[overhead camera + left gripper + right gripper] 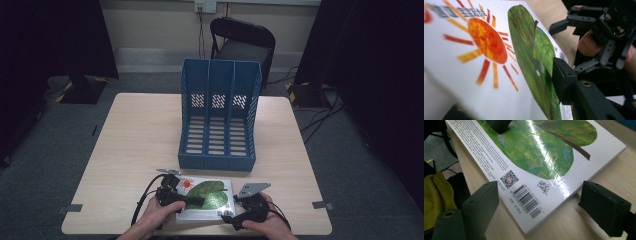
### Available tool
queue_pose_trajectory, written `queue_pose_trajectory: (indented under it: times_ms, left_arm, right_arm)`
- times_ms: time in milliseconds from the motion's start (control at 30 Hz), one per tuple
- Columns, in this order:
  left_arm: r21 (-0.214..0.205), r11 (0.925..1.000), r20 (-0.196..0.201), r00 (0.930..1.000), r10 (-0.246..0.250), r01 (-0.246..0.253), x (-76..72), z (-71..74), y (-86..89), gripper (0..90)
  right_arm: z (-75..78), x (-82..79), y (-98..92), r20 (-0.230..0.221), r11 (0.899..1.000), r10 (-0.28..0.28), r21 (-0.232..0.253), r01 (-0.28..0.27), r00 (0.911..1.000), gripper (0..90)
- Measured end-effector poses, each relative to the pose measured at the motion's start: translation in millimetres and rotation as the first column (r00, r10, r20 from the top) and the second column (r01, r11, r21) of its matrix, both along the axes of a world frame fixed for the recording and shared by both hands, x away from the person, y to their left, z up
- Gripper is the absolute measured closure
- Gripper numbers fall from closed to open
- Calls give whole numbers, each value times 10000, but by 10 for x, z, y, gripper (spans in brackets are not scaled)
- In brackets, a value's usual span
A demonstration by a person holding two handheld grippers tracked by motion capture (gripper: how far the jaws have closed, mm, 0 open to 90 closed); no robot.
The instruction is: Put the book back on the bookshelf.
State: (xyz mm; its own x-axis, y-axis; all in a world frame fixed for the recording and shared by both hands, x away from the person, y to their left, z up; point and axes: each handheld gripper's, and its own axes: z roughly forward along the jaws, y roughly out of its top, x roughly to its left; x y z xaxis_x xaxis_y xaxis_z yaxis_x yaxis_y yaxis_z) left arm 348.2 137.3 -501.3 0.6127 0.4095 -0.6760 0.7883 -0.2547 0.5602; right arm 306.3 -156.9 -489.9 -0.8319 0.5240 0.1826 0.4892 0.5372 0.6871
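The left tongs are clenched on the near-left edge of the glossy white picture book with a green leaf and orange sun on its cover. The right tongs stand released, jaws straddling the book's near-right corner without pressing. With only one edge pinched, the slick cover could slide or the book could swing if lifted. It lies flat on the pale wooden tabletop, long axis left to right, just before the blue plastic three-slot file rack.
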Motion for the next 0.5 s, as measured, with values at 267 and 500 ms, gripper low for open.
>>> queue_pose_trajectory:
  times_ms: [267,500]
  left_arm:
    - [290,9994,565,9982,-180,163,-20,44,-18,690]
    - [621,9975,1453,9885,-413,325,-77,126,-53,689]
  right_arm:
    - [10,45,-62,-144,9996,-266,29,267,9995,140]
    - [25,90,-132,-197,9983,-573,117,576,9982,142]
